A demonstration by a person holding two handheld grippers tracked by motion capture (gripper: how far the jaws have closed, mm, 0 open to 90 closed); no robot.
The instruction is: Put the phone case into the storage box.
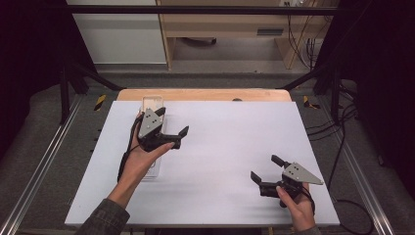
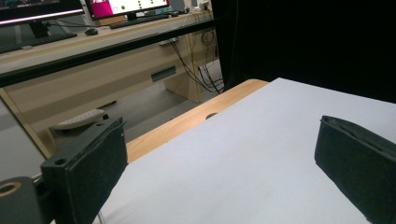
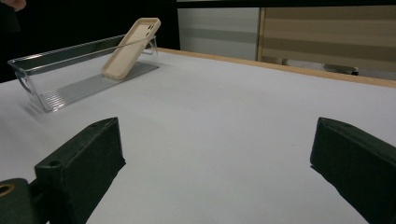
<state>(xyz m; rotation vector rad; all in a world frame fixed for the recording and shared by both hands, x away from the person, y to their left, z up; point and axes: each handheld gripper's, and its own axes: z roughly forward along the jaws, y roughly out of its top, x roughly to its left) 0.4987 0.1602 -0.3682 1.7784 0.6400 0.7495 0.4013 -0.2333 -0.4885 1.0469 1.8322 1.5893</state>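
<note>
open right gripper (image 3: pixel 215 172); phone case (image 3: pixel 130 46) leaning in clear tray (image 3: pixel 70 88)

On the table (image 1: pixel 220 147), at the far left: a clear tray (image 3: pixel 70 70). Inside the tray, leaning on its far wall: a phone case (image 3: pixel 130 46). Behind the table: a desk (image 1: pixel 235 24).

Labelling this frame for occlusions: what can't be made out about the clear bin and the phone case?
- Clear bin, high view: the left gripper and hand cover most of it; only the far end and a near corner show.
- Phone case, right gripper view: leans on the bin's far wall; too small to read any detail.
- Right gripper, high view: open, nothing between the jaws.
</note>
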